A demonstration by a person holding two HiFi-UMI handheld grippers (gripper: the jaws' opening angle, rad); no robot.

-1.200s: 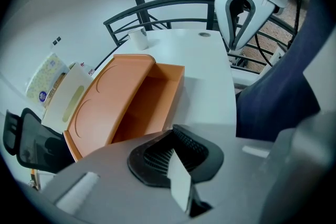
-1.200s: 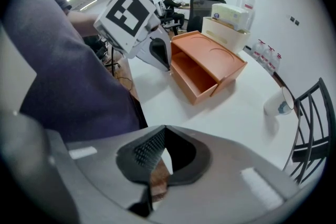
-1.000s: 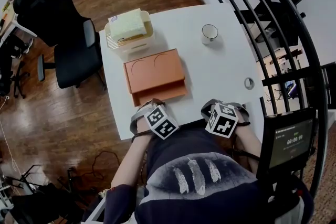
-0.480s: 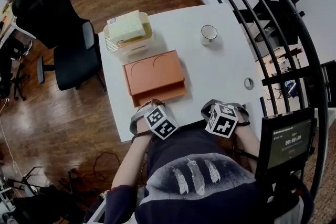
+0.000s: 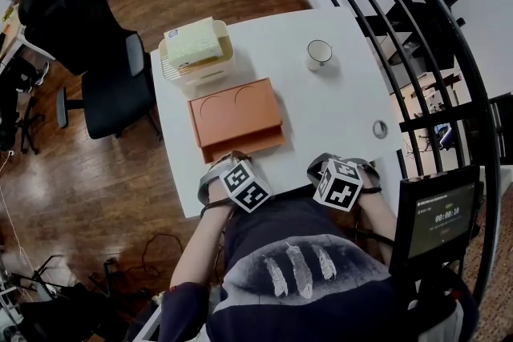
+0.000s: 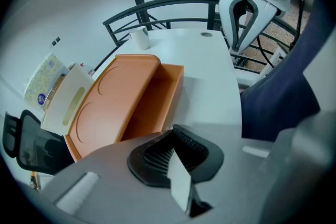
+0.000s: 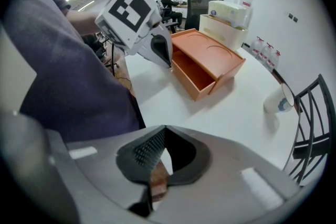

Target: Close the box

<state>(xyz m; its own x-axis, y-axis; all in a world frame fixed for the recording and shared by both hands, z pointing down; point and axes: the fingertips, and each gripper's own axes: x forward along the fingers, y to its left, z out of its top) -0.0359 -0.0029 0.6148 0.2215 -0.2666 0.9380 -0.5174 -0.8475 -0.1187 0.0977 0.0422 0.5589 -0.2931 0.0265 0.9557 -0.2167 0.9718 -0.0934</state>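
Observation:
An orange box [image 5: 235, 110] lies in the middle of the white table [image 5: 337, 108], its drawer [image 5: 244, 145] pulled partly out toward me. Both grippers hover at the table's near edge, close to my body. My left gripper [image 5: 237, 169] is just in front of the drawer, shut and holding nothing. My right gripper [image 5: 322, 166] is further right, shut and also empty. The left gripper view shows the box [image 6: 107, 110] with its open drawer [image 6: 157, 99] on the left and the right gripper [image 6: 245, 8] at the top. In the right gripper view the box [image 7: 212, 52] lies beyond the left gripper [image 7: 142, 26].
A white basket [image 5: 196, 64] with a yellowish pack stands behind the box. A white mug [image 5: 319, 52] sits at the back right, a small round object [image 5: 380, 127] near the right edge. A black office chair [image 5: 88, 36] stands left of the table, black railings [image 5: 417, 28] right.

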